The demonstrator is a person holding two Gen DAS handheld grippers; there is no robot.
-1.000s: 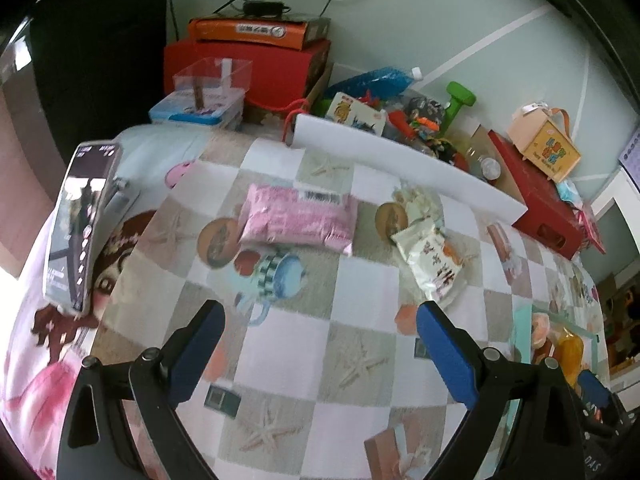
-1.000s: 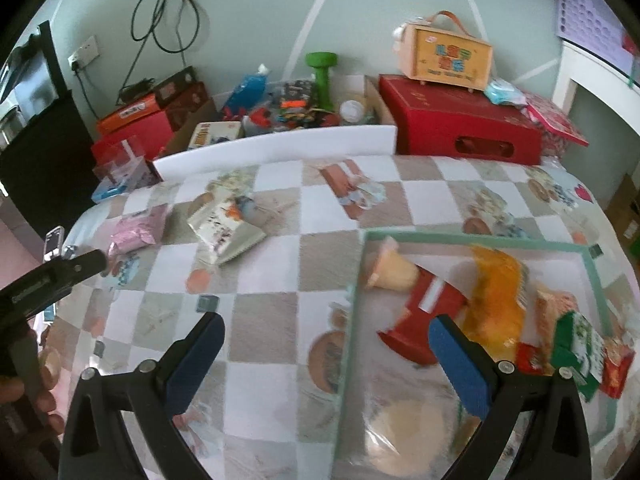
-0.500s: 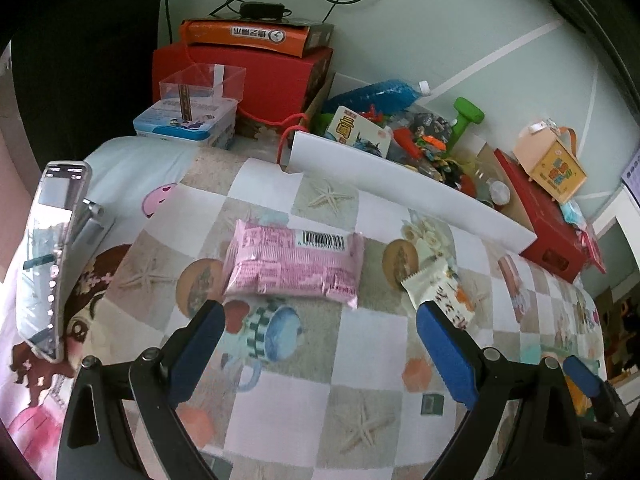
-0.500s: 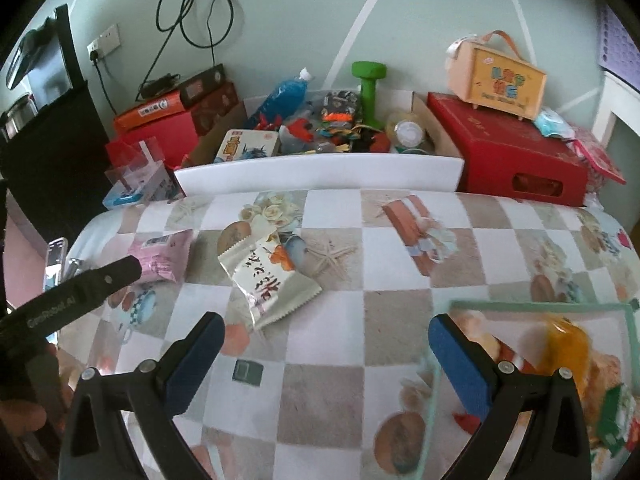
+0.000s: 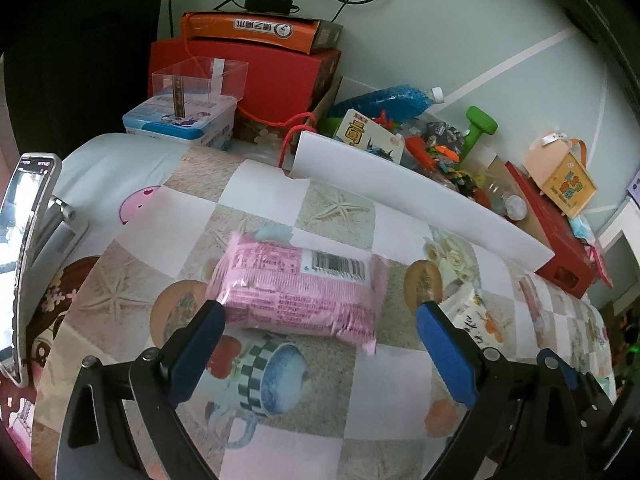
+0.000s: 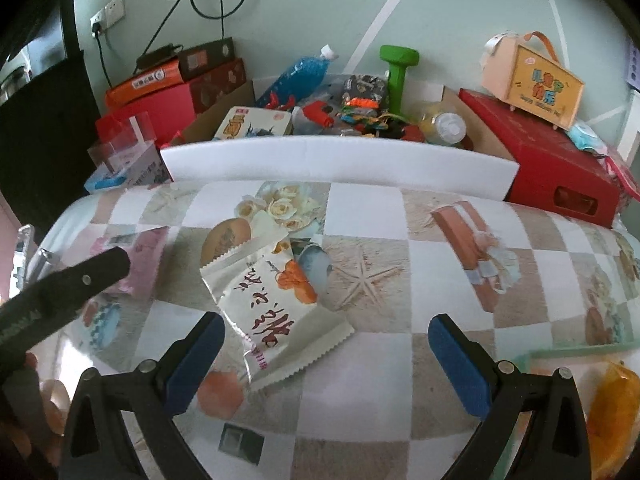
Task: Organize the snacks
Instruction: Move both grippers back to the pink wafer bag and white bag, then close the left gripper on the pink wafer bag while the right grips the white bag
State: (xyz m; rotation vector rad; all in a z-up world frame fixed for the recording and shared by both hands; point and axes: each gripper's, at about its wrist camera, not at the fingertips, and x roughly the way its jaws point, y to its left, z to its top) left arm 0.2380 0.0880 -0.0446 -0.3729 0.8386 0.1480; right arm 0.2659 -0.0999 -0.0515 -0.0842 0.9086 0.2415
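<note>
**A:** How does the left gripper (image 5: 318, 322) stand?

**B:** Released, its blue-padded fingers (image 5: 196, 344) spread wide and holding nothing. It hangs just above the flat pink plastic snack packet with a barcode label (image 5: 300, 286), which lies on the bench covered with a checked cloth printed with starfish and cups (image 5: 336, 208). The left pad sits at the packet's near left corner; whether it touches, I cannot tell.

**A:** And the right gripper (image 6: 326, 340)?

**B:** Also spread apart and empty. Between its blue pads lies the cream snack sachet with red lettering and zigzag edges (image 6: 272, 300), flat on the cloth, its near end close to the left pad. The left view shows that sachet too, just to the right of the pink packet, partly hidden behind the right finger.

**A:** What lies further out?

**B:** In the right view, a pale green tray rim (image 6: 576, 350) shows at the lower right, with an orange-yellow packet (image 6: 612, 412) inside it. At the left edge of the left view stands a phone on a metal stand (image 5: 24, 256). Along the far side of the bench runs a long white foam board (image 6: 340, 162). Behind it sit a blue bottle with a white cap (image 6: 296, 78), a green dumbbell (image 6: 398, 70), red cardboard boxes (image 6: 560, 168) and a small peach carry box with an orange handle (image 6: 532, 80).
</note>
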